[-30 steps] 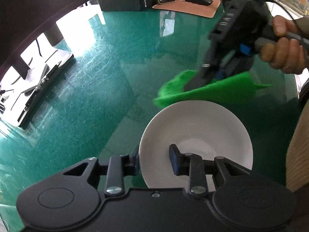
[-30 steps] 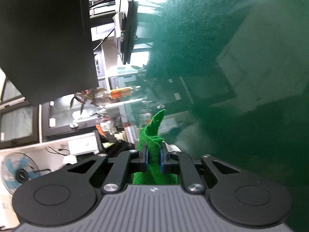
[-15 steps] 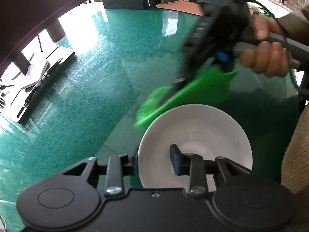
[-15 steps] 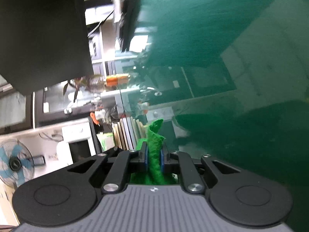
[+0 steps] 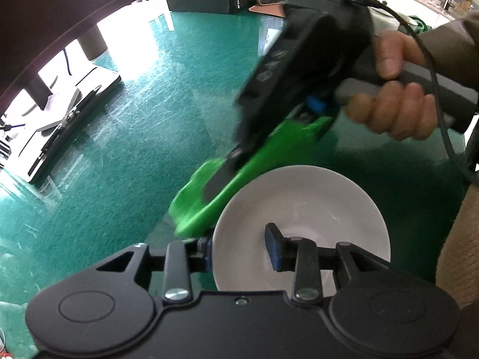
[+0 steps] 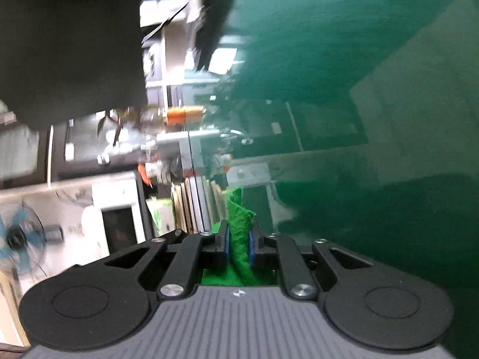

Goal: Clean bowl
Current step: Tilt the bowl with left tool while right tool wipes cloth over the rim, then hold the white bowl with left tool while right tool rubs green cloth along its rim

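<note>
While held: one bowl, one cloth.

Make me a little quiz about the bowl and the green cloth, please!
1. True or false: the right gripper pinches the green cloth.
2. Which gripper's fingers straddle the white bowl's rim: A) left gripper, B) right gripper?
3. Fill in: the table is ___ in colour.

Key: 1 true. 2 A; one finger sits outside the rim, one inside, though contact cannot be judged. 3 green.
</note>
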`<state>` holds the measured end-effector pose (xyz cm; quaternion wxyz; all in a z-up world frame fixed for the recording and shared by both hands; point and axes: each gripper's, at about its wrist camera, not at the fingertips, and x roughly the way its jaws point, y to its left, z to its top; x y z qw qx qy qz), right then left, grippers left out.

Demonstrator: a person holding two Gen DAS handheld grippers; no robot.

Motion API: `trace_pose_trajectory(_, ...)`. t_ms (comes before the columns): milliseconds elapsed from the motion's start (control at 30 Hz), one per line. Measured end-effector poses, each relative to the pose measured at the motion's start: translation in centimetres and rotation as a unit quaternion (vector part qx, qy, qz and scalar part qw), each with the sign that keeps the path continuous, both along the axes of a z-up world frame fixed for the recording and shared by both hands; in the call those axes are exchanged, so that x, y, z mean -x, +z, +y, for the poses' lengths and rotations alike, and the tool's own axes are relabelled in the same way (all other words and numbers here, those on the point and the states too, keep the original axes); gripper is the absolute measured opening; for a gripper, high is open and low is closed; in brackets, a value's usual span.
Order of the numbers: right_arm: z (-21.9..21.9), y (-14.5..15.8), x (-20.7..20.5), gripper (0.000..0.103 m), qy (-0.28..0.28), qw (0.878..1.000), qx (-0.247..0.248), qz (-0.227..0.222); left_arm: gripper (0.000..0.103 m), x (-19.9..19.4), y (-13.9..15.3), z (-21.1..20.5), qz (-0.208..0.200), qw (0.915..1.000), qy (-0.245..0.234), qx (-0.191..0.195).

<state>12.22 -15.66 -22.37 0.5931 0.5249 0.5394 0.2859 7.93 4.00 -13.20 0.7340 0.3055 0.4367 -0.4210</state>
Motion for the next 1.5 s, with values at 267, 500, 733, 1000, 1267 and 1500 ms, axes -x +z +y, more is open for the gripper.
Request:
trace_pose_trajectory(267, -5.6, 0.5, 5.7, 0.013, -0.037, 0.999, 0.01, 0.023, 0.039, 0.4, -0.1, 0.1, 0.0, 0.9999, -0.001, 0.012)
trace_pose_trajectory(500, -5.7, -0.1, 7.2, 0.011, -0.053, 0.998, 0.008, 0.037, 0.039, 0.4, -0.1, 0.2, 0.003, 0.9999, -0.002, 0.014)
trace_pose_trajectory(733, -0.8, -0.1, 1.0, 0.014, -0.002, 1.0, -0.001, -0.009, 0.04, 0.3, 0.0, -0.2, 0.003, 1.0, 0.003, 0.003)
trace_pose_trajectory(1000, -4.9, 0.6, 4.5, 0.014, -0.038, 0.999, -0.006, 0.003, 0.047, 0.5, -0.1, 0.1, 0.003, 0.9999, 0.004, 0.01)
trace_pose_trajectory(1267, -6.1, 0.6, 7.3, 0.014, -0.061, 0.998, 0.0, 0.015, 0.046, 0.6, -0.1, -0.1, -0.001, 1.0, 0.0, 0.006)
trace_pose_trajectory(1500, -1.9, 0.2, 2.0, 0.014, -0.014, 1.0, 0.005, -0.023, 0.046, 0.8, 0.0, -0.7, -0.007, 0.9999, 0.008, -0.008)
